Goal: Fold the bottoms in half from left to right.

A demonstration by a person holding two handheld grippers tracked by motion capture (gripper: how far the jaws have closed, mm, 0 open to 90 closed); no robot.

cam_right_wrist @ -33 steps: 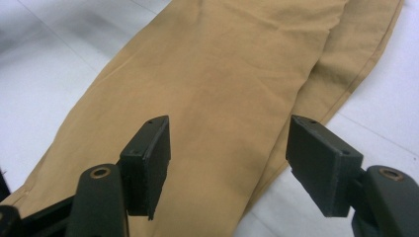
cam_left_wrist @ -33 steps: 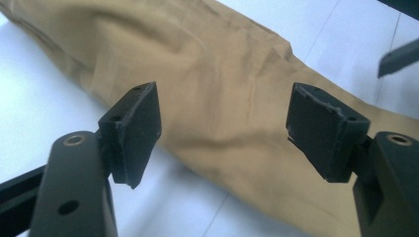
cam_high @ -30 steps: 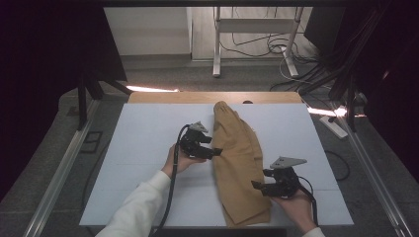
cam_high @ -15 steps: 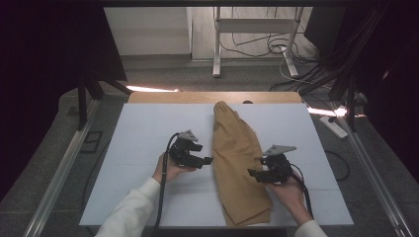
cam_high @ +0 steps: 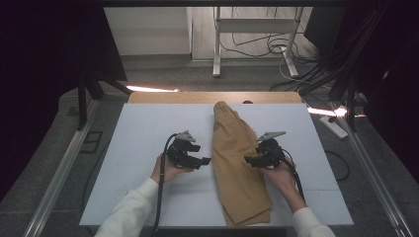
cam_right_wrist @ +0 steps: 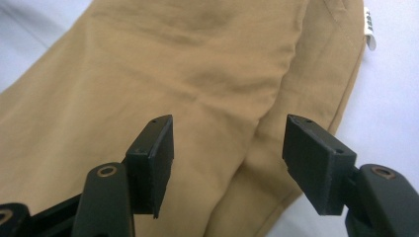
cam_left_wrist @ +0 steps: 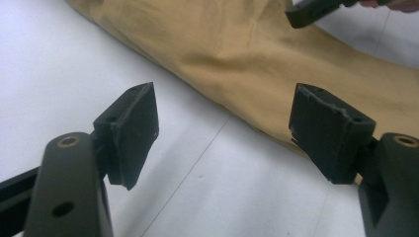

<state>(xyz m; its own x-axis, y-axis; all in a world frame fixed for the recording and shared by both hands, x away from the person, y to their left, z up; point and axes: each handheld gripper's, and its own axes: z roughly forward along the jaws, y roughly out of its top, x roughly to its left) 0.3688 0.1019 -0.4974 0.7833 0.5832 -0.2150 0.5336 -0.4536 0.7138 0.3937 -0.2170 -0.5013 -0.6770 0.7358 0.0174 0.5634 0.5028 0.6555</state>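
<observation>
The tan trousers (cam_high: 237, 168) lie folded lengthwise down the middle of the white table (cam_high: 138, 133), as before. The right gripper (cam_high: 253, 160) has moved farther up over them, jaws wide and holding nothing. The left gripper (cam_high: 206, 160) has pulled back left, jaws wide, empty, beside the cloth.

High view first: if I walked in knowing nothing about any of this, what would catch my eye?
A tan folded garment lies lengthwise down the middle of the white table. On either side a hand holds a black tool: the left gripper just off the cloth's left edge, the right gripper over its right part, both with fingers apart and holding nothing. A small white label sticks out of the cloth's edge.
</observation>
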